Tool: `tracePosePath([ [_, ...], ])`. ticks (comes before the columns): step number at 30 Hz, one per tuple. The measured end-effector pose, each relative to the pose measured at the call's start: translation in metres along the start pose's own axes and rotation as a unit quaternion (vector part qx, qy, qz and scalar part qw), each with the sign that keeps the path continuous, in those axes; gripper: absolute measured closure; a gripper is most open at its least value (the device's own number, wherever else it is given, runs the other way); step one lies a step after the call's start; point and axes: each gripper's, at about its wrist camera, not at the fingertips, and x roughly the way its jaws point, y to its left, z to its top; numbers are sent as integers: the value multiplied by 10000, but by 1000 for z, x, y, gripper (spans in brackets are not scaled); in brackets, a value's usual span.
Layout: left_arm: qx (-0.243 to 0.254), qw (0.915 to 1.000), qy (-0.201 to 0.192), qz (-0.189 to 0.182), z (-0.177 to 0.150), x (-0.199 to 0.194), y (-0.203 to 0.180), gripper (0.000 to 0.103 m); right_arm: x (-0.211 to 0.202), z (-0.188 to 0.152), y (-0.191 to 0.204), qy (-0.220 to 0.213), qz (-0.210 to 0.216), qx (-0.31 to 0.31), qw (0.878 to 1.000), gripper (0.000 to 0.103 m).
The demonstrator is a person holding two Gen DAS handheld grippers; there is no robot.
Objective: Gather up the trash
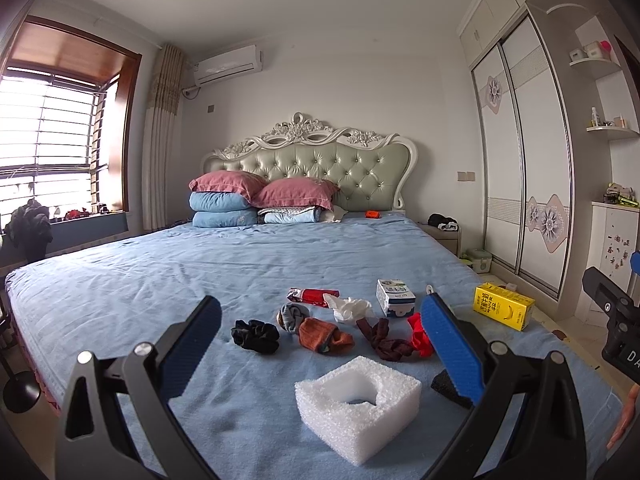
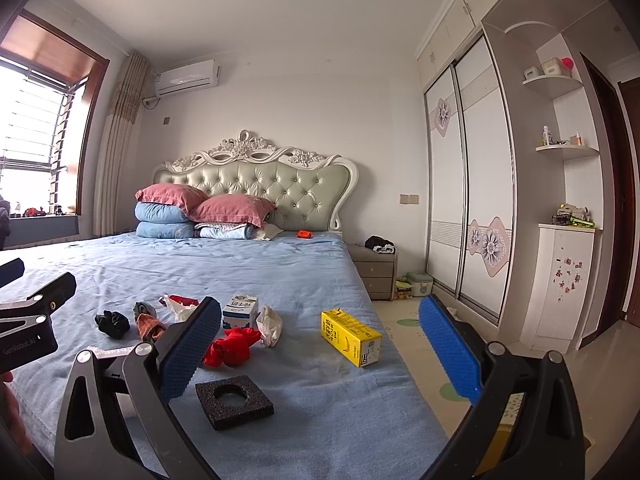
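Note:
Trash and clothes lie scattered on the blue bed [image 1: 160, 280]. My left gripper [image 1: 320, 304] hovers open over a white foam block [image 1: 358, 404], holding nothing. A black foam pad [image 1: 450, 388] is partly hidden behind its right finger. Farther back lie a tissue [image 1: 350, 308], a red wrapper [image 1: 314, 295], a white-blue carton [image 1: 394, 298] and a yellow carton [image 1: 504, 306], among several socks [image 1: 324, 334]. My right gripper [image 2: 320, 306] is open and empty above the bed's right edge. The black foam pad [image 2: 234, 402] sits near its left finger, the yellow carton [image 2: 350, 336] ahead.
Pillows [image 1: 240, 196] are stacked against the tufted headboard [image 1: 320, 160], with a small orange object [image 1: 372, 214] nearby. A nightstand [image 2: 376, 272] and sliding wardrobe [image 2: 464, 200] stand right of the bed, with bare floor [image 2: 408, 332] between. The window [image 1: 48, 128] is left.

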Motion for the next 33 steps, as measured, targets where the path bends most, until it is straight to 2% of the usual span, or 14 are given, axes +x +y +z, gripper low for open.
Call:
tracePosePath([
  [16, 108, 9994, 331, 3, -4, 8, 0, 3, 3, -4, 8, 83, 60, -48, 9999, 7],
  [26, 101, 9978, 651, -15, -14, 21, 4, 4, 14, -14, 15, 345, 127, -112, 9993, 7],
  [30, 140, 9955, 928, -96, -21, 32, 3, 3, 19, -19, 15, 431, 132, -138, 9989, 7],
  [33, 165, 9890, 1430, -349, -32, 51, 0, 4, 25, -23, 14, 517, 134, -116, 9985, 7],
])
